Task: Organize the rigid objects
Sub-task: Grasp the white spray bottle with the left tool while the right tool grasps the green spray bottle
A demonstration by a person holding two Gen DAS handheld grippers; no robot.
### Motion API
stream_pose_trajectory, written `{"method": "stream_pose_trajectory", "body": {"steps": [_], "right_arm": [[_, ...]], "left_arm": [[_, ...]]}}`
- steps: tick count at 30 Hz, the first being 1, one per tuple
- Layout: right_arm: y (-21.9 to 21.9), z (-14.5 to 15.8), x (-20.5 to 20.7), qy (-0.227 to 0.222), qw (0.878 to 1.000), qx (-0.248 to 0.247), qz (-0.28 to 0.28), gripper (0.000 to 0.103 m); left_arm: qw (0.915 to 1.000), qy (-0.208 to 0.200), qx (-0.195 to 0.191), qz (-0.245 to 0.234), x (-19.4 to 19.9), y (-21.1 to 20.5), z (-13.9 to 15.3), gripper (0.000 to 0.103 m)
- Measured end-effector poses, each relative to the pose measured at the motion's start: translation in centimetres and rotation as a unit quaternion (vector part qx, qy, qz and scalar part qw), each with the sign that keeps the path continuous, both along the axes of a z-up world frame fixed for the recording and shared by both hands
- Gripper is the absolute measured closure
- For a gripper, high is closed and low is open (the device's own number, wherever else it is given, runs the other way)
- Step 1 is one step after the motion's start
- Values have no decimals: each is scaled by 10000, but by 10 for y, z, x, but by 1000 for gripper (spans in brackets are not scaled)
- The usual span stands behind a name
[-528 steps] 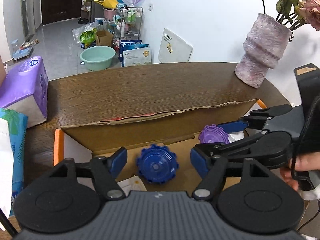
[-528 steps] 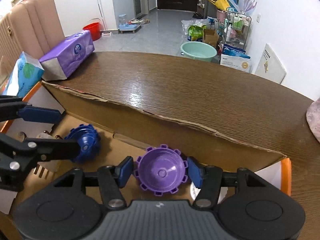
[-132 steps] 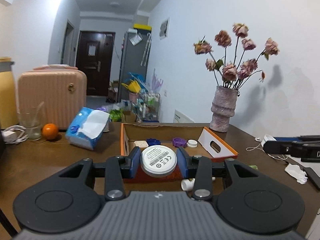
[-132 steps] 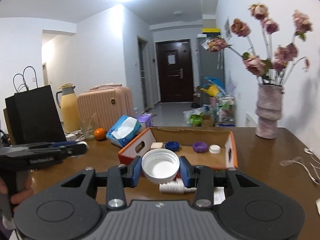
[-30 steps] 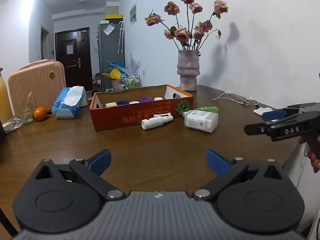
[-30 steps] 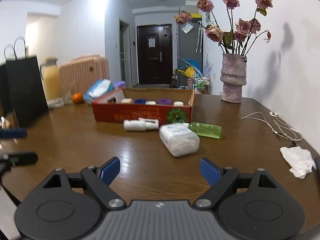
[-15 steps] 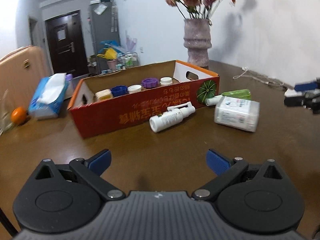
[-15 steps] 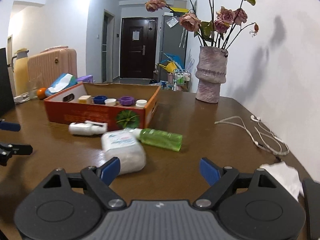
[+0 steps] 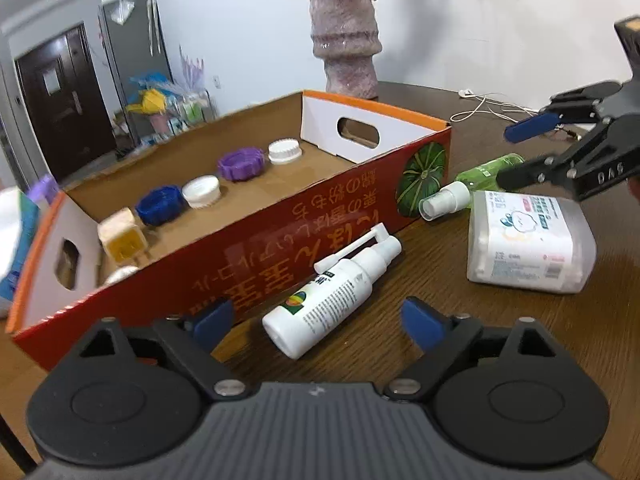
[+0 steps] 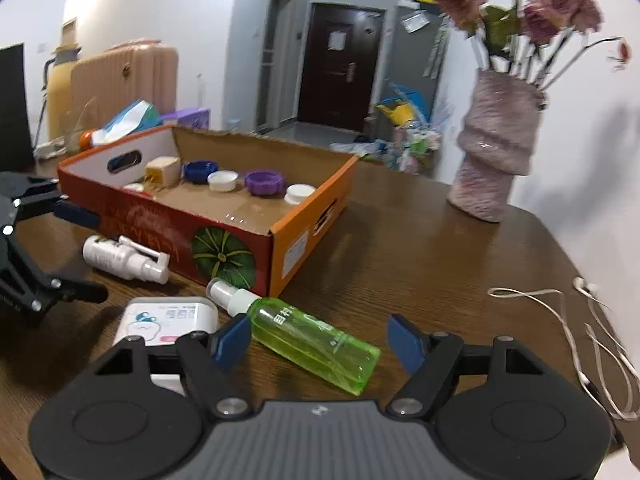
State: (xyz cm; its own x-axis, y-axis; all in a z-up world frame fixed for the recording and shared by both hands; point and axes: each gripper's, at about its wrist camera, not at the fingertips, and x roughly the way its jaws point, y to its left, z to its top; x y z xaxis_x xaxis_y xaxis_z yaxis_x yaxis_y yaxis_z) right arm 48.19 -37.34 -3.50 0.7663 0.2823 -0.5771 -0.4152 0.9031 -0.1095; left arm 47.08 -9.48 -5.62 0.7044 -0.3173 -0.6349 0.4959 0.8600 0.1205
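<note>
A red cardboard box [image 9: 280, 236] [image 10: 168, 232] lies on the brown table and holds several caps: a purple cap [image 9: 241, 164], a blue cap [image 9: 160, 205] and white caps. A white spray bottle [image 9: 332, 296] [image 10: 124, 258] lies in front of the box. My left gripper [image 9: 318, 322] is open, its fingers either side of the bottle's base. A green spray bottle [image 10: 308, 340] [image 9: 486, 170] lies by the box corner. My right gripper [image 10: 320, 340] is open around it. A white plastic container [image 9: 528, 240] [image 10: 168, 318] lies between the bottles.
A pink vase [image 10: 496, 152] with dried roses stands at the table's back right. White earphone cables [image 10: 580, 336] lie at the right edge. Tissue packs [image 10: 132, 118], an orange and a glass sit behind the box. A pink suitcase [image 10: 120, 76] stands beyond the table.
Both grippers have moved forward and down to the table. The left one now straddles the white spray bottle, the right one the green bottle. Both stay open.
</note>
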Motion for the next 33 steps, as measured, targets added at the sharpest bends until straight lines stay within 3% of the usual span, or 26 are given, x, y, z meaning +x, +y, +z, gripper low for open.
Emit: {"method": "stream_pose_trajectory", "body": {"steps": [3, 5, 6, 8, 11, 16, 19, 27, 30, 33], "right_arm": [[-1, -7, 10, 144, 9995, 144, 250, 31], [-1, -10, 13, 244, 9992, 173, 257, 39], [-3, -11, 13, 282, 9992, 202, 221, 40], [-6, -8, 8, 332, 9987, 324, 190, 52], [-10, -6, 2, 424, 9977, 433, 310, 60], [-12, -5, 10, 532, 9959, 517, 509, 58], [-8, -5, 15, 564, 9949, 548, 629, 57], [-3, -6, 24, 763, 9905, 614, 968, 54], [1, -5, 35, 1013, 9861, 604, 1168, 54], [9, -5, 38, 1158, 9837, 390, 1320, 53]], "left_arm": [[9990, 300, -317, 82, 8, 3, -4, 27], [9982, 351, -474, 131, 6, 4, -4, 34], [9984, 327, -444, 126, 3, 3, -2, 42], [9984, 353, -429, 65, -2, 2, 1, 52], [9978, 428, -503, -64, -8, 2, 6, 55], [9974, 453, -521, -186, -5, -12, 2, 55], [9979, 376, -462, -243, -11, -20, 3, 75], [9967, 493, -643, 39, -44, -8, 7, 75], [9937, 478, -913, 429, -69, 10, 13, 75], [9851, 401, -1295, 1059, -98, 35, 19, 75]]}}
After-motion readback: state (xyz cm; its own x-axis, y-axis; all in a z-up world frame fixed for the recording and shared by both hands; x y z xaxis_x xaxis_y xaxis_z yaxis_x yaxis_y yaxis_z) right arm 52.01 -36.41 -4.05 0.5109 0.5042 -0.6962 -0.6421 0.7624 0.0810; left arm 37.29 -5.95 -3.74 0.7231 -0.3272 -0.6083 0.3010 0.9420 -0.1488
